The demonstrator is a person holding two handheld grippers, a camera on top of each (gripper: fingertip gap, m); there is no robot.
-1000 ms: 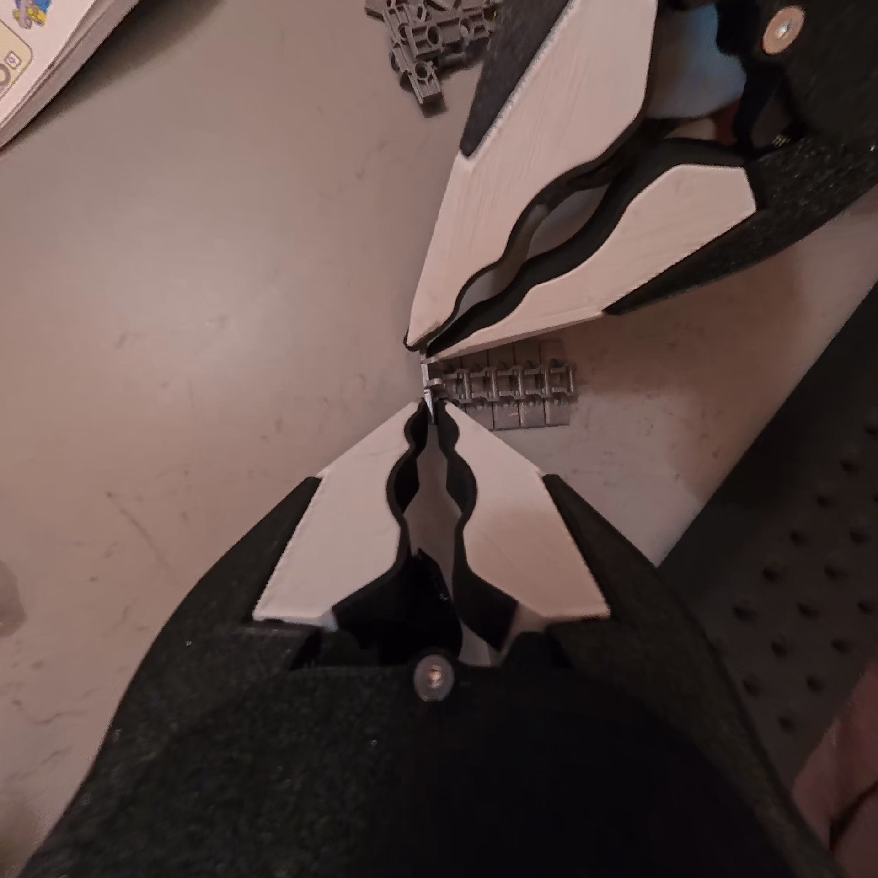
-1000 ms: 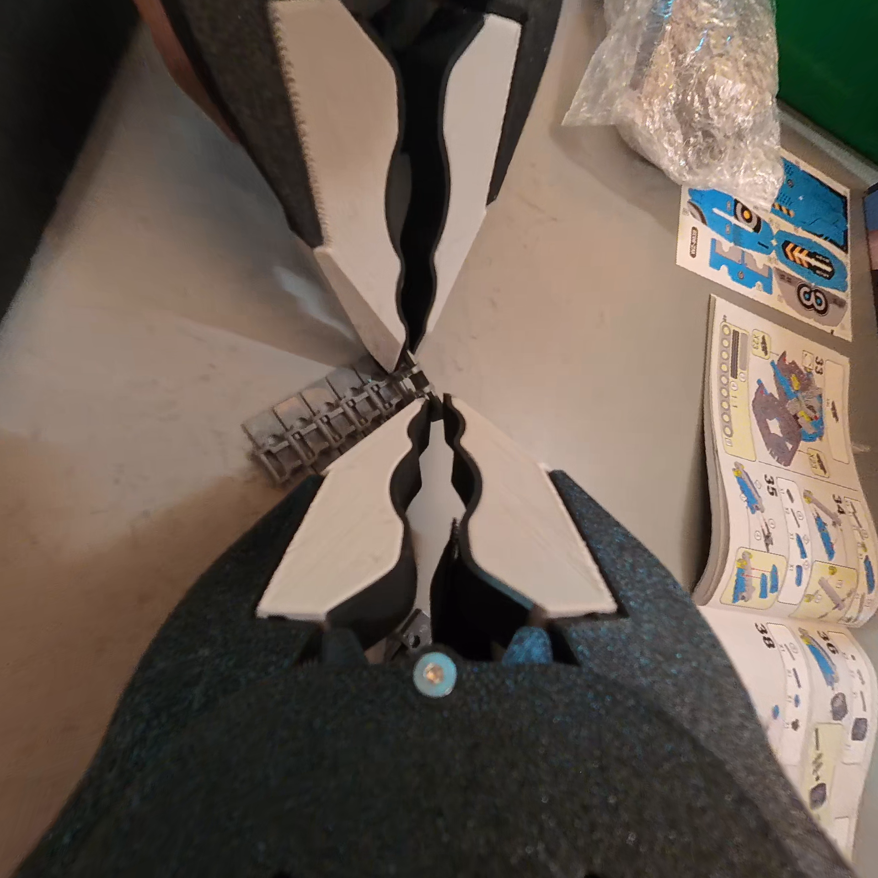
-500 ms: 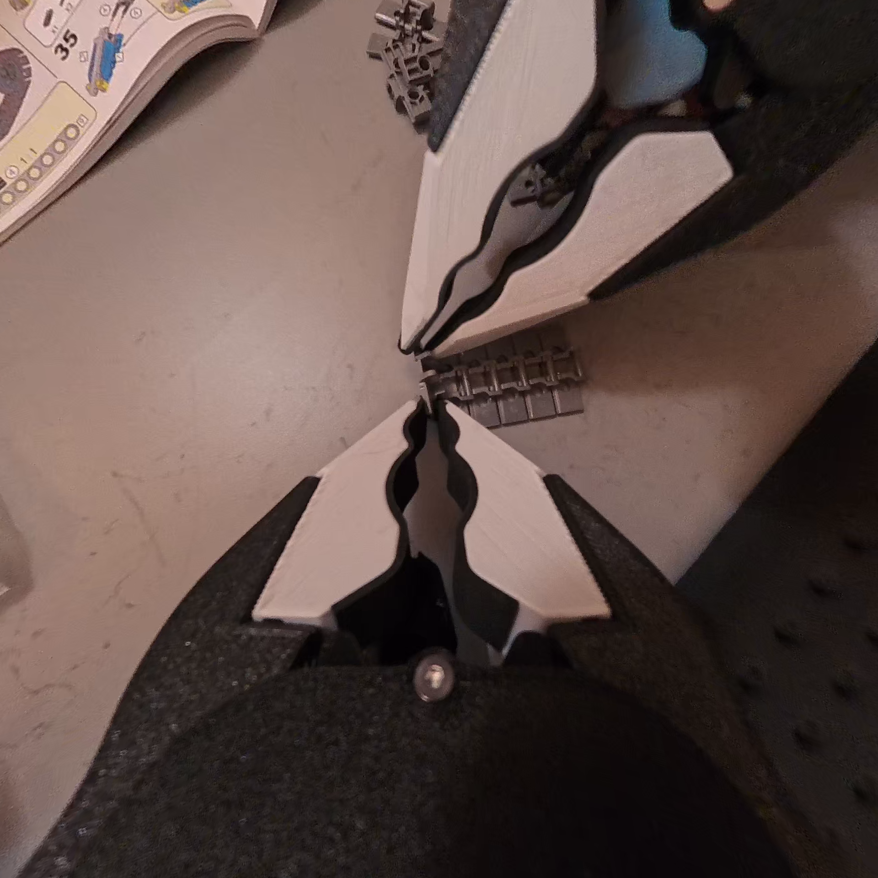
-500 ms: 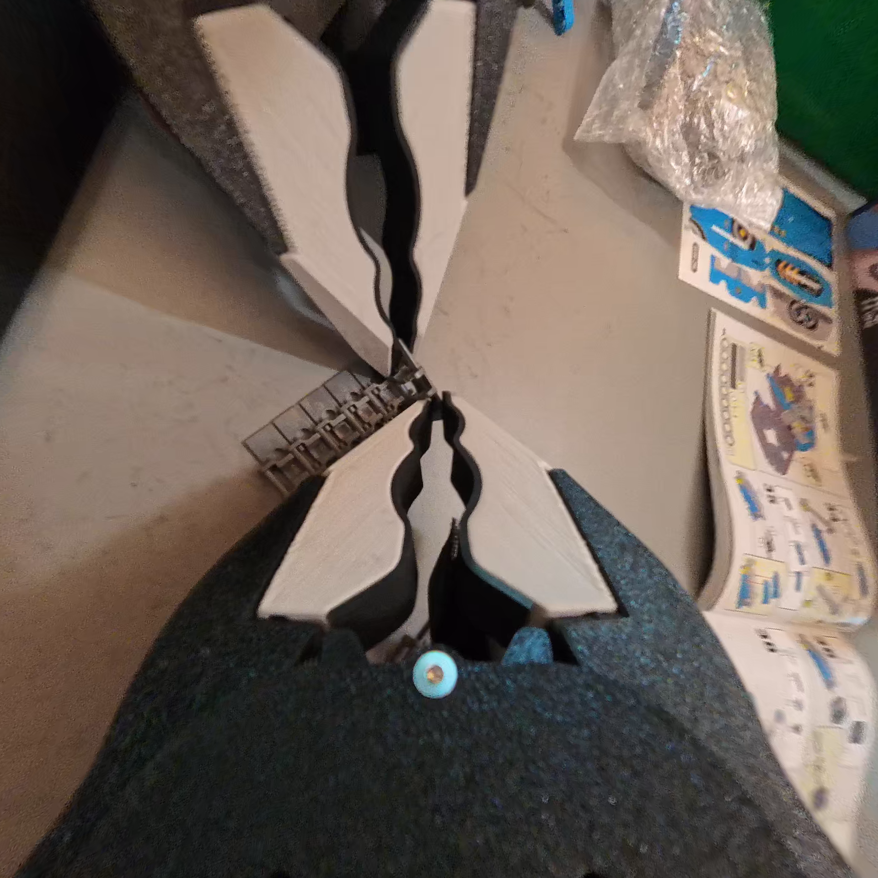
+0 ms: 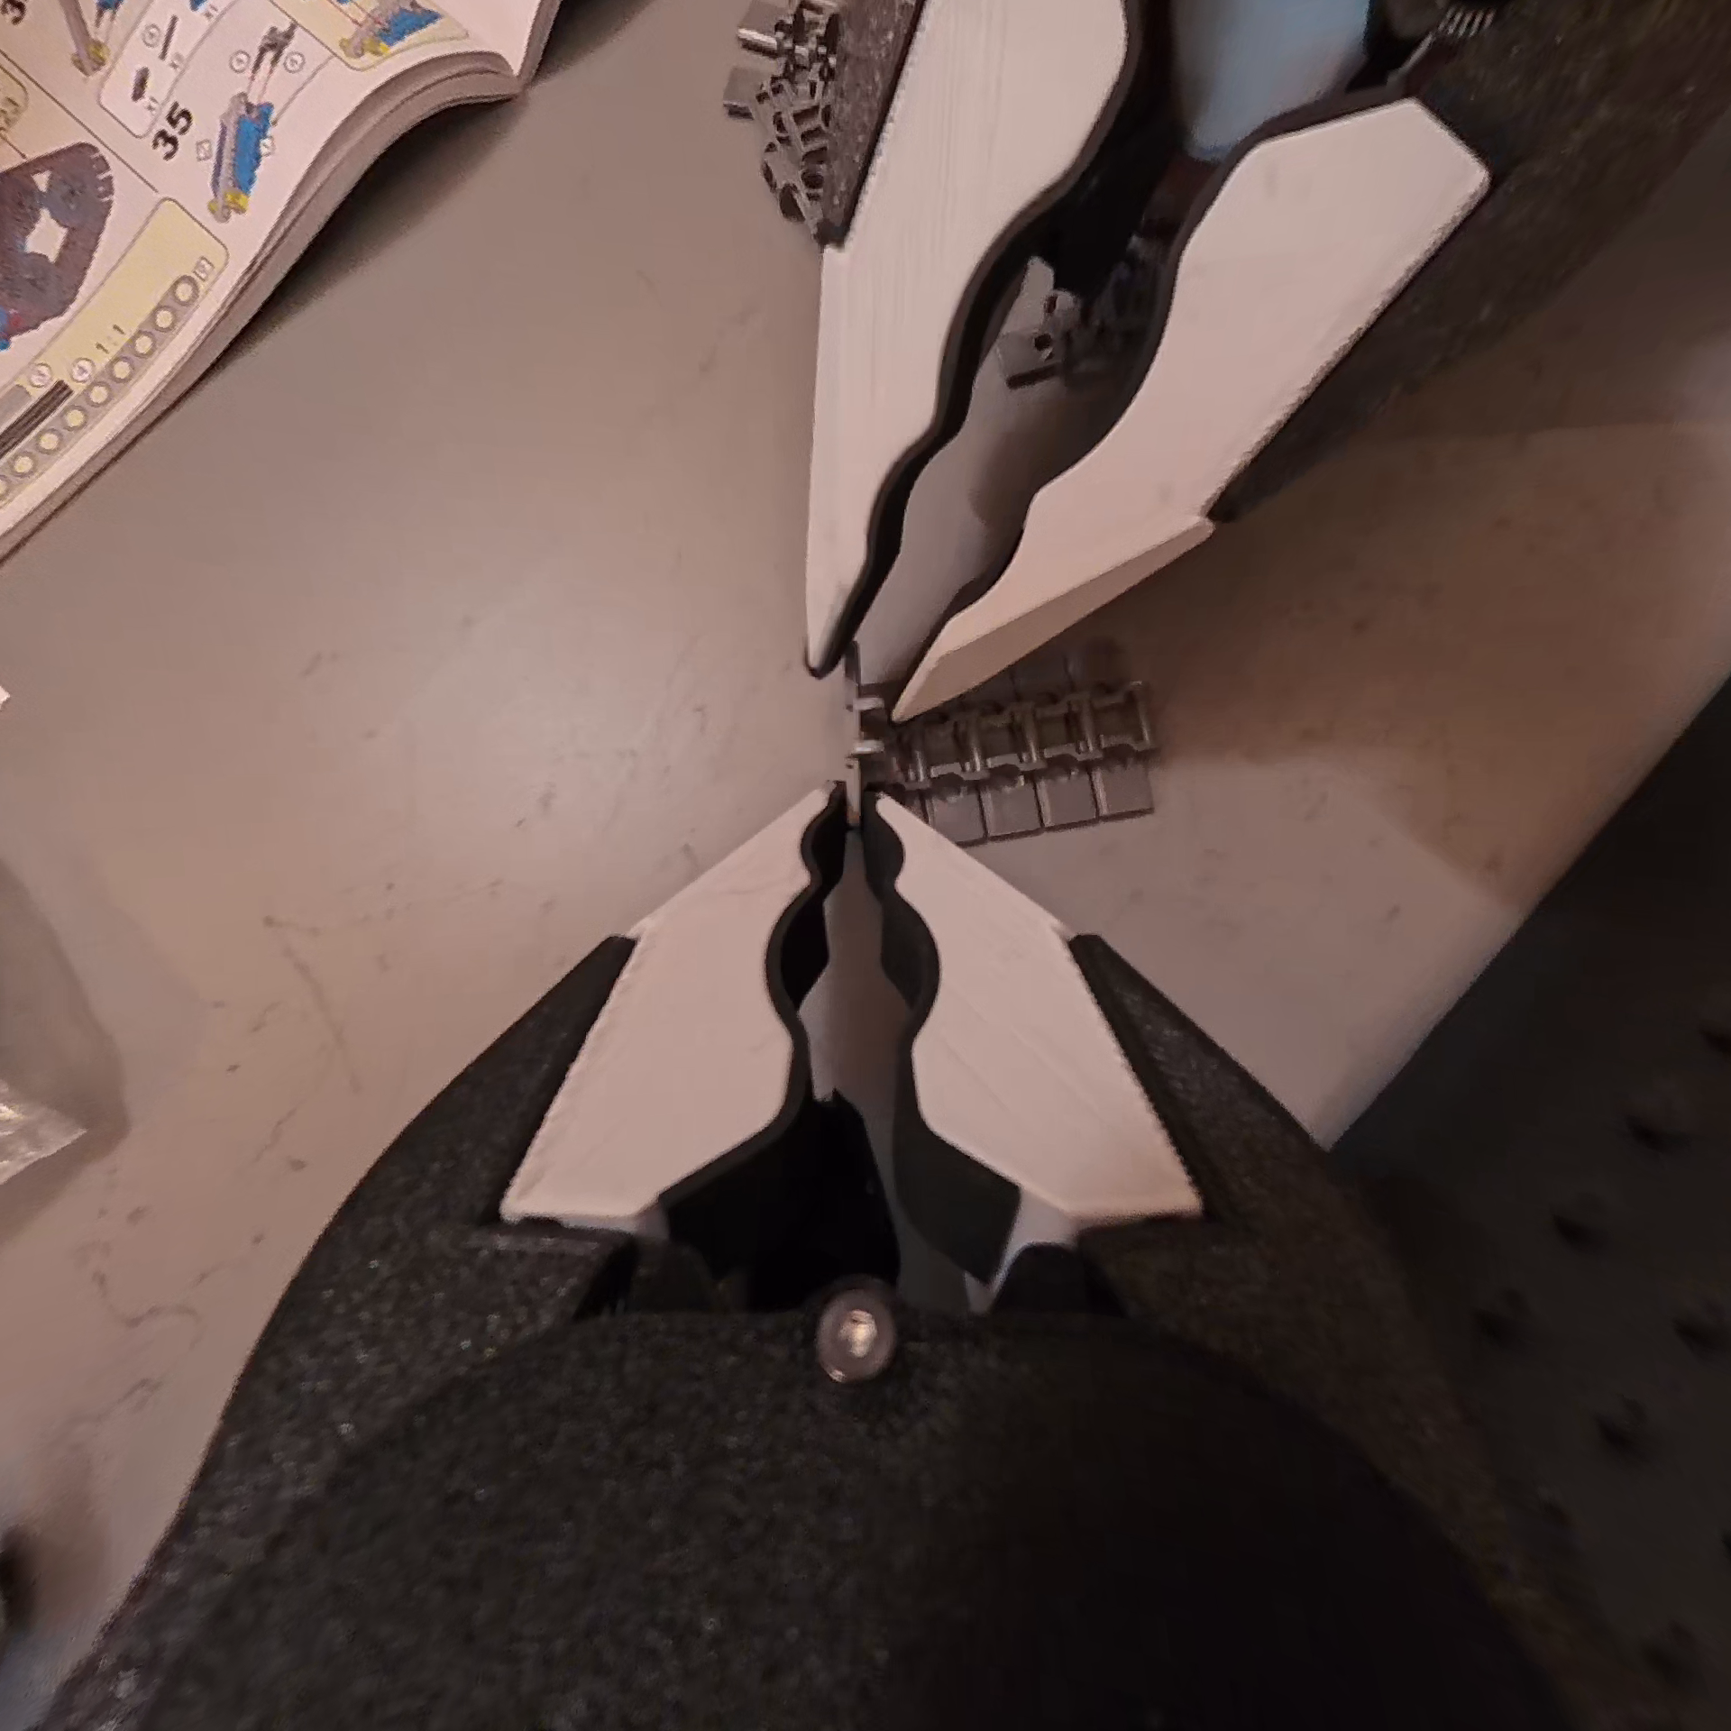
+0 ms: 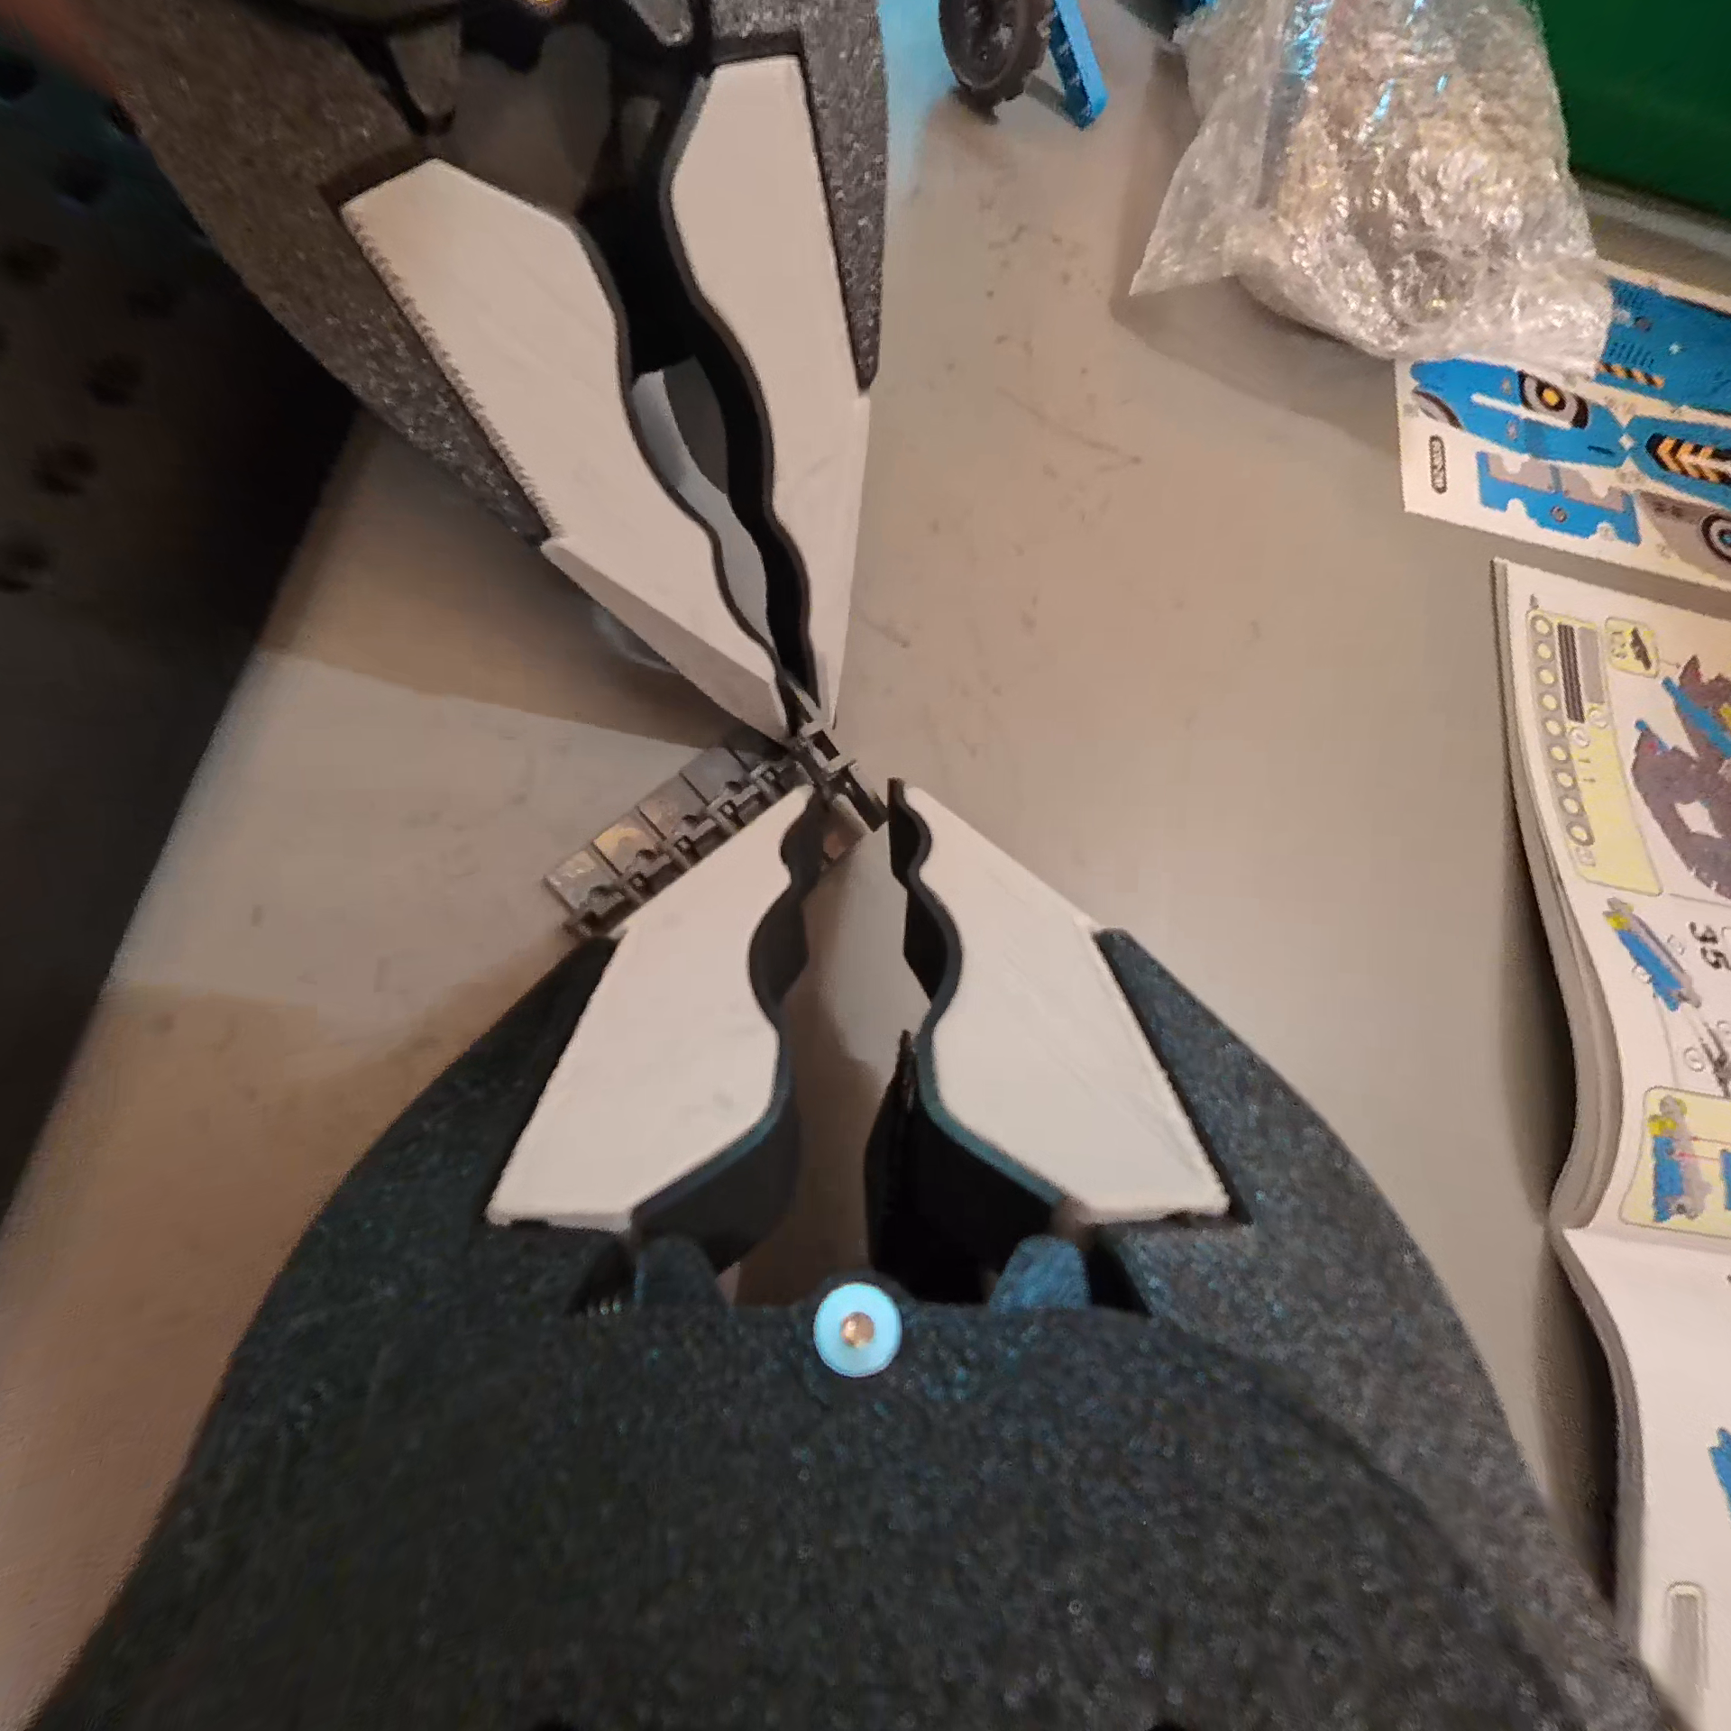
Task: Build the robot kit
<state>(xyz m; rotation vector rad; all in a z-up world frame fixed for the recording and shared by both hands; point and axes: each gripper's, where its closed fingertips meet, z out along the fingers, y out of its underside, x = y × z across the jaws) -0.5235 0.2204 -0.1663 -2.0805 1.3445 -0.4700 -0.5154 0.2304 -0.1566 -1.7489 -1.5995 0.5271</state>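
Spreading beneath everything, the scuffed beige tabletop [image 5: 468, 656] carries an open illustrated instruction booklet [image 6: 1611, 890], while the left gripper [image 5: 850, 813] pinches the end link of a grey plastic track chain [image 5: 1021, 759] and the right gripper [image 6: 848, 801], fingers narrowly parted, straddles that end.

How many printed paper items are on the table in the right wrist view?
2: a sticker sheet at upper right, by the plastic bag, and an open instruction booklet below it along the right edge. More may lie outside the frame.
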